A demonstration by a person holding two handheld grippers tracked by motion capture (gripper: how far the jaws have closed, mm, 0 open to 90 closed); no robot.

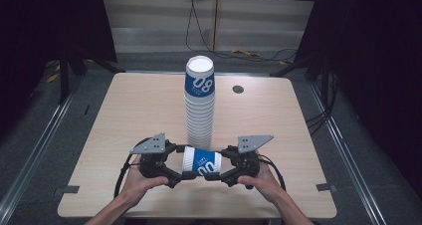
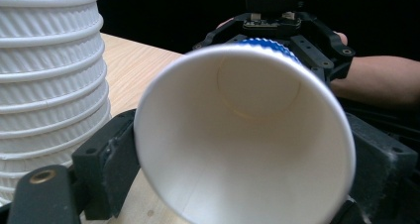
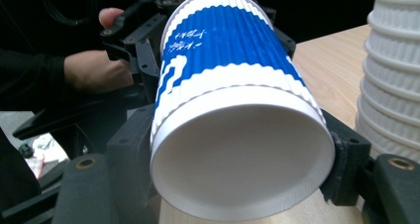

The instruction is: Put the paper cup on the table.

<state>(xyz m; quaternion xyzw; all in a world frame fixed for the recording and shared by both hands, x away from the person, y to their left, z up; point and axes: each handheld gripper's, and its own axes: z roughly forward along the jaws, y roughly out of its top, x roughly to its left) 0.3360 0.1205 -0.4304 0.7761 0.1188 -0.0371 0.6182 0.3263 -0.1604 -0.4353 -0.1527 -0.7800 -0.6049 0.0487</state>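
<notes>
A tall stack of ribbed white paper cups [image 1: 200, 103] is seen upright near the middle of the light wooden table [image 1: 134, 110] — its top cup banded in blue. A small dark round disc [image 1: 238, 89] lies to its right, and cables [image 1: 199, 31] trail across the floor beyond.

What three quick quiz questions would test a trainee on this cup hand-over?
1. True or false: the cup between the grippers lies on its side.
2. Which end of the cup faces the left gripper: A) open mouth, B) base?
3. What stands on the table behind the held cup?

Key
1. True.
2. A; the right gripper is clamped on the base end.
3. A tall stack of cups.
</notes>
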